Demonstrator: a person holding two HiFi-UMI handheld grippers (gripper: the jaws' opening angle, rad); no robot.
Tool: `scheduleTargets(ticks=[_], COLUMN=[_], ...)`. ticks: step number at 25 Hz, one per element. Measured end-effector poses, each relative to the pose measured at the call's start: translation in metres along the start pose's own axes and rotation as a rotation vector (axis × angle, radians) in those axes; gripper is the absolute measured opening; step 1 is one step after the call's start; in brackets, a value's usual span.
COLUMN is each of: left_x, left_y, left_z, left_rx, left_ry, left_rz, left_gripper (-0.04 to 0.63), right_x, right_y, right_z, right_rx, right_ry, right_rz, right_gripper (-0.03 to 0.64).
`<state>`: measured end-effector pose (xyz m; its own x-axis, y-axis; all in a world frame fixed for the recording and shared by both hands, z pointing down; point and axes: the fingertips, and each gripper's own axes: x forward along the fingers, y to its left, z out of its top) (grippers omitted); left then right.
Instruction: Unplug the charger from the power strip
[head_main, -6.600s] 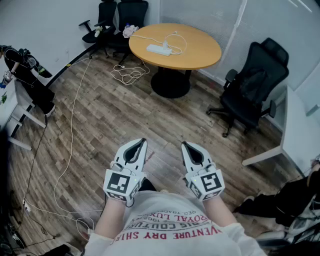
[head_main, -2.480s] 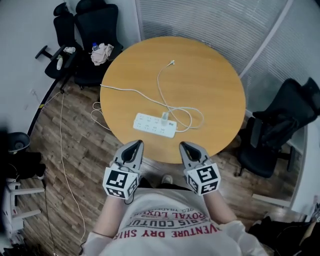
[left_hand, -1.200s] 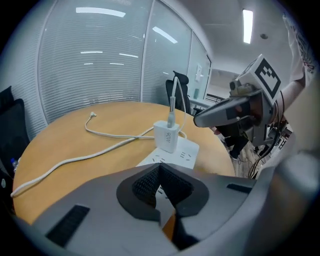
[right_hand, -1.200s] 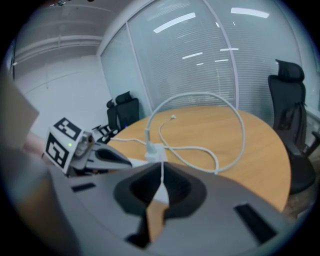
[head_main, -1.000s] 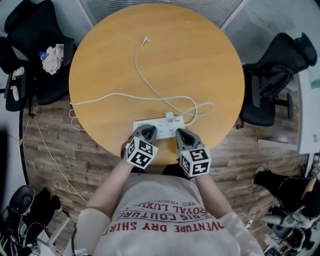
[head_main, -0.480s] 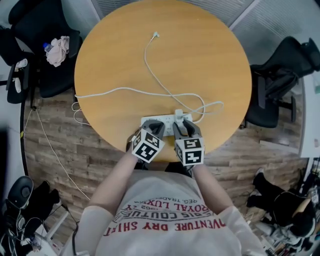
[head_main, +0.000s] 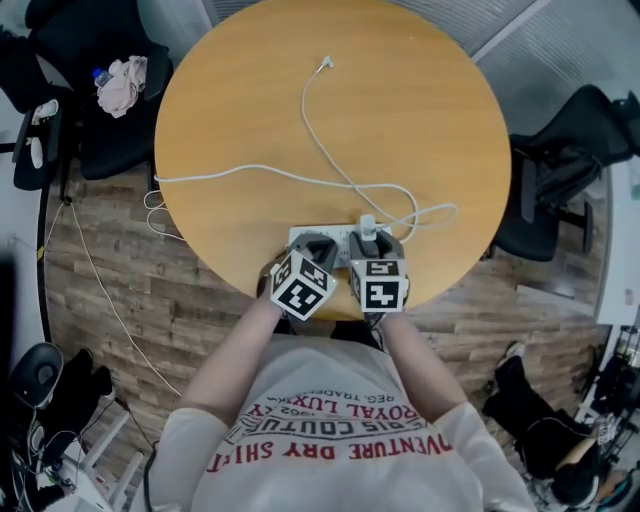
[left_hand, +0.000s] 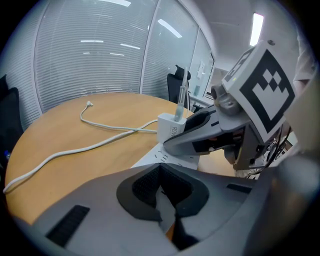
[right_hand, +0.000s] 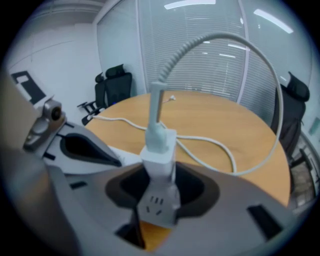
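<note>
A white power strip (head_main: 298, 237) lies near the front edge of the round wooden table (head_main: 420, 110). A white charger (head_main: 367, 223) stands plugged into it, and its cable (head_main: 330, 165) trails across the table. My right gripper (right_hand: 160, 175) reaches down over the charger (right_hand: 159, 152). Its jaws are opening, with the charger between them and a dark gap on each side. The strip's end (right_hand: 157, 206) shows below. My left gripper (left_hand: 159, 169) is shut just above the strip (left_hand: 150, 157), left of the charger (left_hand: 170, 131); whether it touches the strip is hidden.
Black office chairs stand at the right (head_main: 565, 165) and at the far left (head_main: 85, 45), one with a cloth bundle (head_main: 122, 85) on it. A white cable (head_main: 100, 290) runs across the wooden floor. The table's edge is right under my grippers.
The right gripper has moved forward and down onto the charger and gone from shut to open around it. The left gripper has stayed over the strip.
</note>
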<state>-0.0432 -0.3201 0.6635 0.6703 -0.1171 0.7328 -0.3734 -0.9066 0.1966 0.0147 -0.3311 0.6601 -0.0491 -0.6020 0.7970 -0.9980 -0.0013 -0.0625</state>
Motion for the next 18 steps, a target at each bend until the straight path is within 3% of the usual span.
scheduleTargets(ticks=[7,11,18], left_x=[0.000,0.000,0.000], left_y=[0.002,0.002,0.005], left_z=[-0.001,-0.002,-0.003], left_rx=[-0.019,0.007,-0.002], left_ry=[0.004,-0.002,0.000], left_rz=[-0.006,0.021,0.012], left_gripper=[0.032,0.032,0.032], right_x=[-0.001,-0.002,-0.017], right_y=[0.000,-0.001,0.004], right_z=[0.000,-0.001,0.018], right_rx=[0.050,0.063,0.061], right_ry=[0.018,0.021,-0.030], right_rz=[-0.029,-0.036,-0.035], right_gripper=[0.160,0.158,0.156])
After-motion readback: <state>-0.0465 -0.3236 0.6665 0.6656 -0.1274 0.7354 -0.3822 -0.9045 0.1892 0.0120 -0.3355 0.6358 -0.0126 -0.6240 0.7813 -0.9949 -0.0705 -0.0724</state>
